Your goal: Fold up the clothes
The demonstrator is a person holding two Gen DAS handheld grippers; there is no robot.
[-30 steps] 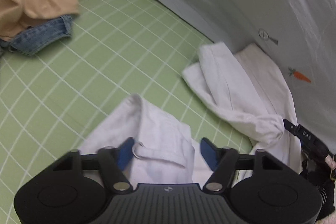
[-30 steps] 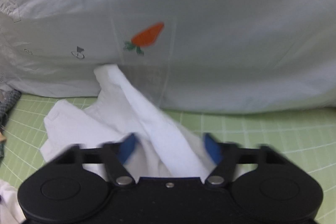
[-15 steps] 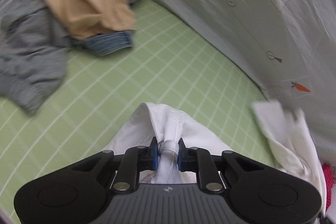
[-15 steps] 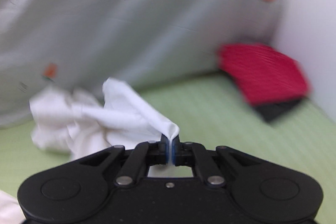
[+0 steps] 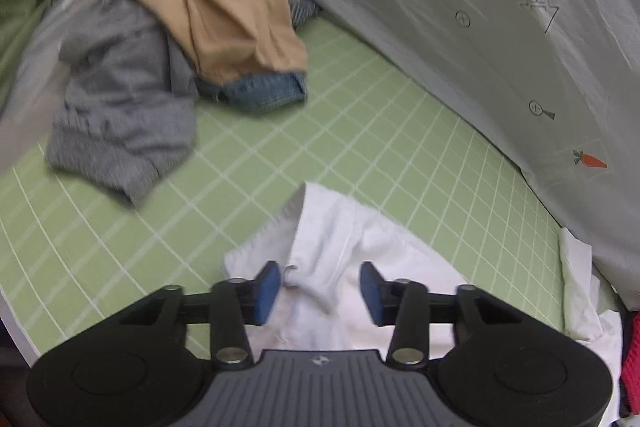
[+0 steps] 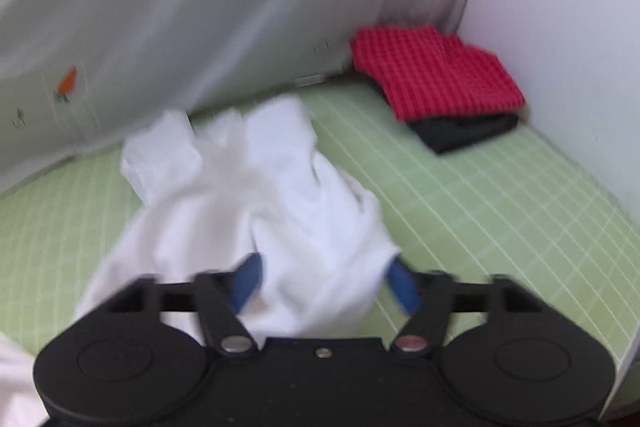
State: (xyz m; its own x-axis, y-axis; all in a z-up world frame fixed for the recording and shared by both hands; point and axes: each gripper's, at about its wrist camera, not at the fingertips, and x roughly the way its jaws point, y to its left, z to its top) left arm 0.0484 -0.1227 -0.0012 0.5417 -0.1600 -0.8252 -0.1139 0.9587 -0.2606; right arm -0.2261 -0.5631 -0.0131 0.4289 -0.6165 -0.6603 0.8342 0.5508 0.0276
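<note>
A crumpled white garment point(image 5: 344, 247) lies on the green gridded mat point(image 5: 360, 131). In the left wrist view my left gripper point(image 5: 320, 287) is open, its blue pads on either side of a collar-like fold of the garment. In the right wrist view the same white garment point(image 6: 248, 195) lies bunched in front of my right gripper point(image 6: 324, 287), which is open with cloth between its blue pads. The right wrist view is blurred.
A heap of tan, grey and denim clothes point(image 5: 172, 59) lies at the mat's far left. A folded red garment on a black one point(image 6: 440, 83) sits in the far right corner. A pale sheet with carrot prints point(image 5: 500, 27) stands along the back.
Both grippers were shut on the white garment half a second ago and are now open. The garment has dropped onto the mat. The left view has swung further towards the clothes heap.
</note>
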